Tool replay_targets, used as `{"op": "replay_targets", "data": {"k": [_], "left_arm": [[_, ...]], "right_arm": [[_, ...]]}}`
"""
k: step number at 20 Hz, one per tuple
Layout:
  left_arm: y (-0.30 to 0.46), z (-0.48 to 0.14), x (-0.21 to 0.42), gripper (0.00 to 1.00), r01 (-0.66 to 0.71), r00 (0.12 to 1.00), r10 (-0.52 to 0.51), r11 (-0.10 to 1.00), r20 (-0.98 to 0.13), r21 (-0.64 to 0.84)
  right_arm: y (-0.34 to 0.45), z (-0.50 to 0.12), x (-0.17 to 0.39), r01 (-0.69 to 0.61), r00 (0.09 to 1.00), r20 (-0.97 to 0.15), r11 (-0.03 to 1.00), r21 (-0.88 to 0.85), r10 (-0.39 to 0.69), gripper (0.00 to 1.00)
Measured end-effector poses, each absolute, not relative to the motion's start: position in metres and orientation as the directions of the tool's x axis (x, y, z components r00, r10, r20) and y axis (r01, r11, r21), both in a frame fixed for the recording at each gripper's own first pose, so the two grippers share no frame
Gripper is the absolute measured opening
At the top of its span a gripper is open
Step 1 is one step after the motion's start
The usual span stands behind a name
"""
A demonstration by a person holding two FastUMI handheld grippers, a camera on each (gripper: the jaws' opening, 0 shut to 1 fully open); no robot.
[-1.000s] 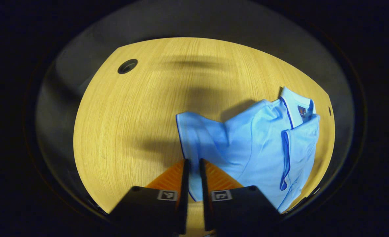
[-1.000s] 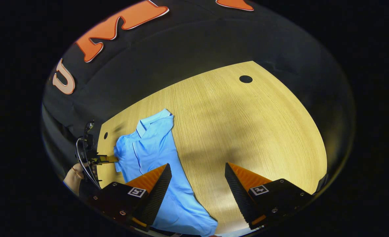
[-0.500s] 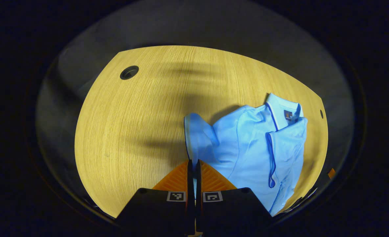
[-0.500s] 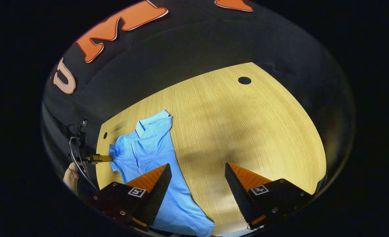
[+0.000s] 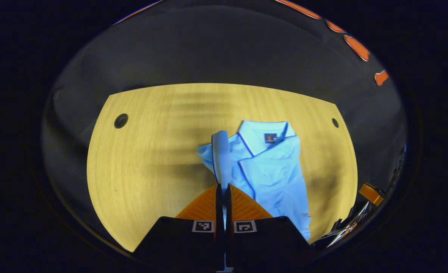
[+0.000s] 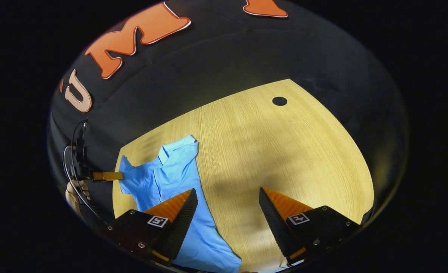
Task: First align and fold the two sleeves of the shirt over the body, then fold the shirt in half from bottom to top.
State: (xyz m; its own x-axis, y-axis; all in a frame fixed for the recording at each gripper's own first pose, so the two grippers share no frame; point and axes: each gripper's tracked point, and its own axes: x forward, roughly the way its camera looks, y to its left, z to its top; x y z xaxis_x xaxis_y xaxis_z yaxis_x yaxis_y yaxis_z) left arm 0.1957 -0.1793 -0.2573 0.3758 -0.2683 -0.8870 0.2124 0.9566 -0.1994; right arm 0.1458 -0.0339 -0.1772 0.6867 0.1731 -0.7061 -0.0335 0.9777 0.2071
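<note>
My left tongs (image 5: 223,189) are pinched tight on the edge of a sleeve (image 5: 221,153), both fingers squeezing the cloth with no gap to speak of. From the fingertips the sleeve rises as a narrow band straight ahead of me, lifted off the table (image 5: 144,151). Just past it and off to the right lies the body of the shirt (image 5: 273,170), collar (image 5: 263,134) at the far end, hem trailing back toward me on the right. So the shirt's long axis runs away from the tongs, nearly in line with my fingers, and the sleeve I hold sits on its left edge.

That is what matters now, I reckon: the body lies to the right of the grip, so the sleeve should swing rightward across the chest and come down lengthwise along that axis.

My right tongs (image 6: 227,203) are wide open with nothing between the fingers. In the right gripper view the shirt (image 6: 178,170) runs under the left finger and away to the far left, where I can see the left tongs (image 6: 108,176) at the raised sleeve. The other side of the shirt already looks folded in, so the left tongs are the ones placed for this move.
</note>
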Motion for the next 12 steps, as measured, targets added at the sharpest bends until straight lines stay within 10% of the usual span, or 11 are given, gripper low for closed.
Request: {"op": "replay_targets", "data": {"k": [12], "left_arm": [[-0.347,-0.265,0.194,0.05,0.373,0.288,-0.343,0.9,-0.894,-0.226]], "right_arm": [[-0.077,-0.139,0.148,-0.023,0.791,-0.597,0.981,0.192,0.135,0.98]]}}
